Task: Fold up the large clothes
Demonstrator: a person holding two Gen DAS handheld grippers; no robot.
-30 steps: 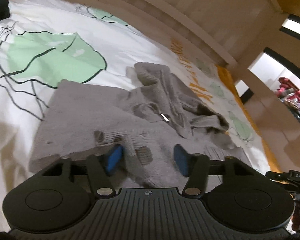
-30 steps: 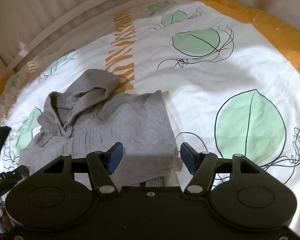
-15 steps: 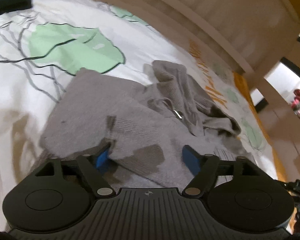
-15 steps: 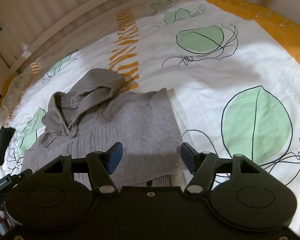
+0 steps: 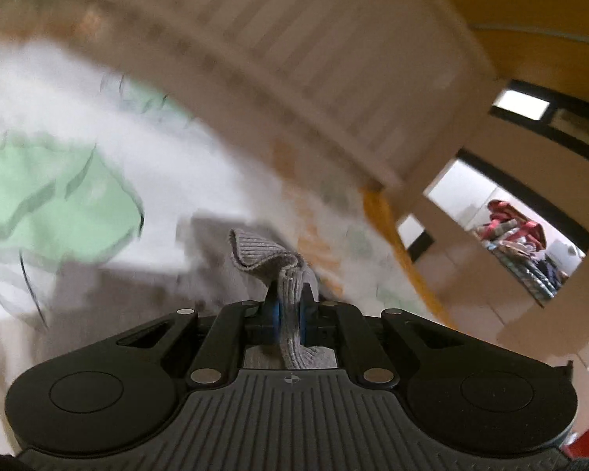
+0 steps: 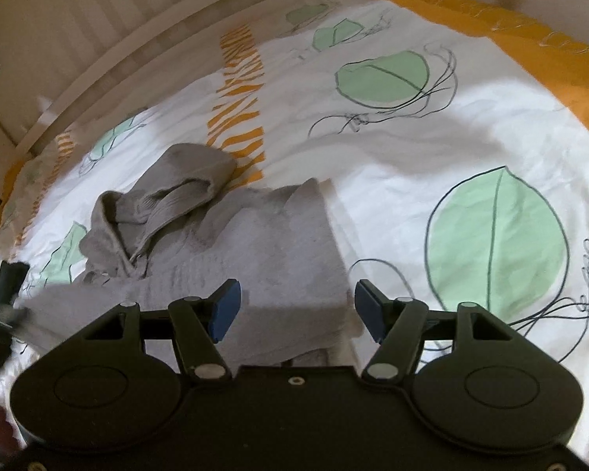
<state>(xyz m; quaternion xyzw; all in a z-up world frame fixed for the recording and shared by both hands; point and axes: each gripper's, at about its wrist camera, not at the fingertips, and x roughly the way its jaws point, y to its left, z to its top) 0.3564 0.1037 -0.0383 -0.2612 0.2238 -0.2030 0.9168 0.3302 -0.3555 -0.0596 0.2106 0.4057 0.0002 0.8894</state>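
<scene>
Folding is only getting started: I'm clamping my left gripper point(image 5: 289, 316) on the grey hoodie's point(image 6: 255, 243) ribbed edge point(image 5: 263, 253), my right gripper point(image 6: 296, 308) is hanging spread and empty above it, with the hoodie sprawling rumpled on the bedspread point(image 6: 432, 165)

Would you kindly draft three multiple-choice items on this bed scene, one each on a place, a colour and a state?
1. Where does the grey hoodie lie?
A. On the leaf-print bedspread
B. On a bare wooden floor
C. On a chair seat

2. What colour is the bedspread's border?
A. Blue
B. Orange
C. Pink

3. How do the two grippers stand?
A. Both grip fabric
B. Left gripper pinches ribbed grey fabric, right gripper has jaws apart and empty
C. Both are empty

Answers:
1 A, the right wrist view shows the hoodie spread on the printed cover.
2 B, an orange band runs along the cover's far edge.
3 B, a ribbed strip sits clamped between the left pads, while nothing lies between the right ones.
</scene>
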